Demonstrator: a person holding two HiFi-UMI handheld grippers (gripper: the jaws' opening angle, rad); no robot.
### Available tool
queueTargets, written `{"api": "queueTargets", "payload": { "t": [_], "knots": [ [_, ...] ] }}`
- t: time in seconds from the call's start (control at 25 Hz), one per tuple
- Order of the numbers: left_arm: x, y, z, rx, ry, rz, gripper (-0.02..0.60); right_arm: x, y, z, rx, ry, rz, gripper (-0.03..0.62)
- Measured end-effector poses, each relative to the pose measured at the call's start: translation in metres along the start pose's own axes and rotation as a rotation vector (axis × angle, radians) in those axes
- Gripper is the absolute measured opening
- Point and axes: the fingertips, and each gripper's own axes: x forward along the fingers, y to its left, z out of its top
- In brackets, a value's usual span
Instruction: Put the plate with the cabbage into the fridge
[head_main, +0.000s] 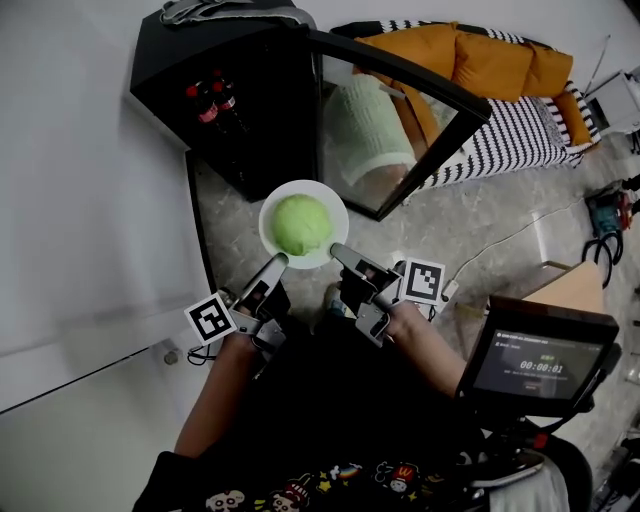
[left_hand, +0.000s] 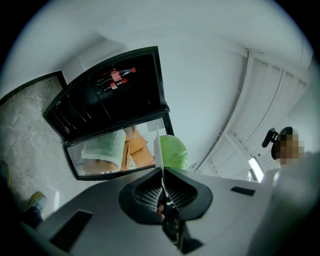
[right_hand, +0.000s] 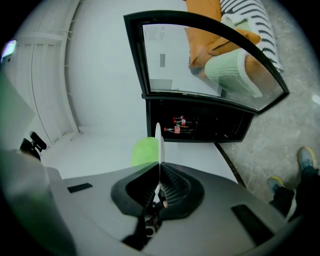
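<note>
**Plate of cabbage held at the open fridge.** A white plate bearing a round green cabbage is held in the air before an open black fridge. It is outside the fridge and above the stone floor.

The plate is gripped at its rim from two sides. The left tongs are pinched on the near-left edge and the right tongs on the near-right edge. In each gripper view the rim is seen as a thin white line clamped between the jaws, with the cabbage bulging beside it. The two-sided hold is judged to keep the plate level, so that the loose cabbage is not rolled off.

The fridge's glass door is swung wide to the right, and the dark opening is exposed toward the plate. Two cola bottles are seen inside; the shelf space around them cannot be made out. The door's lower corner lies near the plate's far-right side and could be clipped by a careless move.

A sofa with orange cushions and a striped cover is seen past the door. A small screen is seen at the lower right.
</note>
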Motion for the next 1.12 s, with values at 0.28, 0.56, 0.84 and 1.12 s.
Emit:
{"api": "queueTargets", "payload": {
  "t": [0.28, 0.56, 0.84, 1.12],
  "knots": [
    [-0.005, 0.006, -0.006, -0.031, -0.046, 0.012, 0.015, -0.001, -0.005, -0.003, 0.004, 0.037, -0.018, 0.012],
    [-0.009, 0.0, -0.005, -0.019, -0.078, 0.019, 0.015, 0.002, -0.001, -0.006, 0.008, 0.062, -0.008, 0.012],
    [-0.009, 0.0, 0.0, -0.029, -0.082, 0.006, 0.015, 0.007, 0.002, -0.004, -0.005, 0.059, -0.005, 0.012],
    [-0.004, -0.004, 0.005, -0.026, -0.044, 0.001, 0.015, 0.007, 0.005, 0.0, 0.005, 0.021, -0.008, 0.012]
  ]
}}
